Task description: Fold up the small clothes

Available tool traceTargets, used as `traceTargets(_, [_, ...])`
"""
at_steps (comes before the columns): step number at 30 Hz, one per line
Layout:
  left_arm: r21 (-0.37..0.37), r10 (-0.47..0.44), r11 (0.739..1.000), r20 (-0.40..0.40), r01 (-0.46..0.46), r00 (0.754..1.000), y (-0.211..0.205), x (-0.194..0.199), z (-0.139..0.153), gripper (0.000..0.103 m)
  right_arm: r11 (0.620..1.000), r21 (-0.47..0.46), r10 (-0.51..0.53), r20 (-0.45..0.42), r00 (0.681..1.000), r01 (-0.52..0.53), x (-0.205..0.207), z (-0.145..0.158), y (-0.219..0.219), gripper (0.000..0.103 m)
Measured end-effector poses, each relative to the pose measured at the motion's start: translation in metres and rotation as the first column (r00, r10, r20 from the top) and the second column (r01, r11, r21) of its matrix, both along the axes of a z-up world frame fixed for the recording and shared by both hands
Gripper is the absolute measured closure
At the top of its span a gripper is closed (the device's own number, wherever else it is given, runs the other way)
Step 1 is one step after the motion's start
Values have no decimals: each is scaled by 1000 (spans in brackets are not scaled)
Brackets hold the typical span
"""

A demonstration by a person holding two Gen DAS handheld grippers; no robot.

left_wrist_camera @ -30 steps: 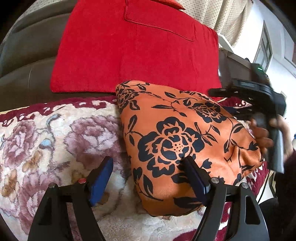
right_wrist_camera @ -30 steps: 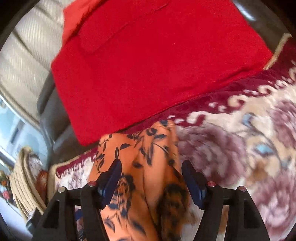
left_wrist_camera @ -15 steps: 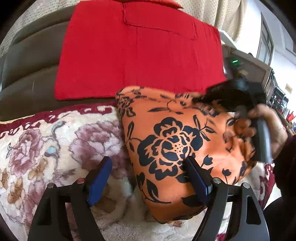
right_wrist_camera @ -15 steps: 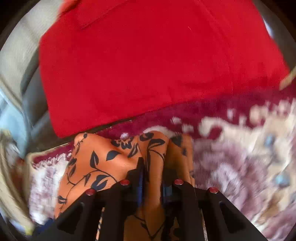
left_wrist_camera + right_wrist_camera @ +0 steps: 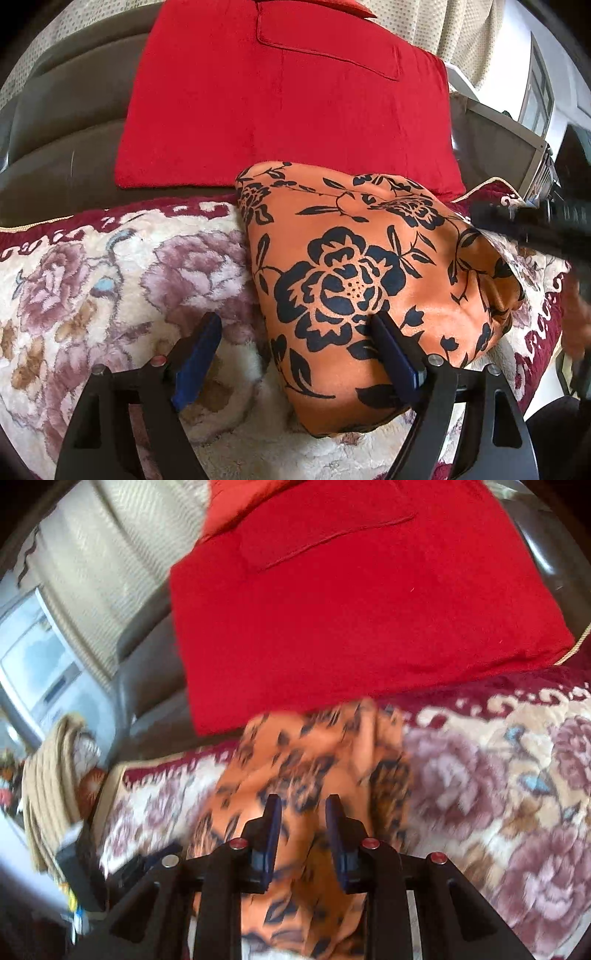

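An orange garment with black flowers [image 5: 354, 273] lies folded in a rounded bundle on a plush floral blanket [image 5: 110, 280]. My left gripper [image 5: 295, 332] is open; its right finger rests on the garment's near part, its left finger is over the blanket. In the right wrist view the garment [image 5: 306, 768] is blurred under my right gripper [image 5: 303, 808], whose jaws stand partly apart with cloth showing between them. The right gripper [image 5: 532, 225] shows at the garment's right edge in the left wrist view.
A red cushion [image 5: 288, 107] leans on the dark sofa back [image 5: 55, 122] just behind the garment. A beige curtain [image 5: 92, 572] and a woven basket [image 5: 51, 782] are off to the side. The blanket's dark red border [image 5: 535, 339] runs along the right edge.
My right gripper was shut on a fold of the garment half a second ago; its jaws have since parted and it has drawn back. The garment's right side dropped lower. My left gripper stayed put.
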State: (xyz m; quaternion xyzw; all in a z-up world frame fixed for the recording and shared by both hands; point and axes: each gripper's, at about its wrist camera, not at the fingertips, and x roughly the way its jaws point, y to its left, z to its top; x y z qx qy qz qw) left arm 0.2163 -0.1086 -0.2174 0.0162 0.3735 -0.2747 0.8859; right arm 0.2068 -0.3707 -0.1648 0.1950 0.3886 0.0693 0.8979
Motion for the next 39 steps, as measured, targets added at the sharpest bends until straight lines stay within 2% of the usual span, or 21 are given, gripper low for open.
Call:
traceTargets(2, [8, -8, 1000, -5, 8, 1000, 0, 0, -2, 19, 996, -80, -38, -78, 996, 32, 4, -21, 0, 76])
traceTargets(4, [22, -17, 1000, -19, 17, 1000, -2, 0, -6, 19, 997, -67, -45, -73, 996, 40, 2, -27, -6, 78])
traceTargets(6, [39, -13, 999, -2, 13, 1000, -3, -2, -6, 19, 998, -41, -59, -103, 993, 55, 6, -20, -8, 78])
traceTargets(8, [51, -15, 999, 15, 14, 1000, -4, -3, -2, 19, 997, -48, -59, -89, 994, 55, 11, -9, -6, 78])
traceTargets(11, [39, -17, 999, 31, 16, 999, -3, -4, 4, 19, 998, -46, -52, -20, 998, 51, 21, 11, -2, 76])
traceTargets(14, [33, -21, 999, 27, 20, 999, -3, -2, 5, 19, 998, -35, -58, -31, 998, 57, 46, 13, -3, 76])
traceTargets(15, [36, -23, 999, 24, 22, 999, -4, -1, 4, 19, 998, -42, -58, -45, 997, 57, 53, 12, -3, 76])
traceTargets(17, [42, -26, 999, 14, 25, 1000, -6, 2, 2, 18, 993, -92, -86, -140, 986, 73, 81, -11, -4, 76])
traceTargets(19, [35, -30, 999, -3, 30, 1000, -7, 4, -1, 18, 994, -80, -89, -169, 982, 76, 95, -26, -8, 76])
traceTargets(22, [18, -30, 999, -31, 31, 999, -8, 6, -8, 17, 994, -62, -97, -192, 977, 87, 103, -20, -9, 76])
traceTargets(26, [-8, -3, 1000, -64, 2, 998, -6, 8, -12, 10, 993, -68, -107, -128, 986, 98, 111, -1, -10, 76])
traceTargets(28, [-5, 12, 1000, -69, -12, 998, -5, 8, -13, 6, 991, -53, -128, -123, 984, 122, 123, 1, -14, 76])
traceTargets(30, [4, 14, 1000, -82, -14, 997, -8, 10, -16, 4, 991, -30, -134, -136, 982, 131, 137, -5, -18, 76])
traceTargets(33, [18, 5, 1000, -98, -3, 995, -9, 13, -20, 0, 991, -29, -136, -231, 963, 133, 159, -31, -24, 76])
traceTargets(36, [37, -12, 999, -104, 16, 994, -10, 16, -21, 0, 990, -46, -141, -227, 964, 134, 168, -25, -21, 76])
traceTargets(38, [54, -23, 998, -101, 29, 995, -13, 18, -20, 0, 991, -40, -132, -186, 974, 127, 169, -13, -13, 75])
traceTargets(39, [61, -28, 998, -99, 34, 995, -14, 20, -19, 0, 995, -17, -96, -148, 984, 95, 169, -5, -6, 75])
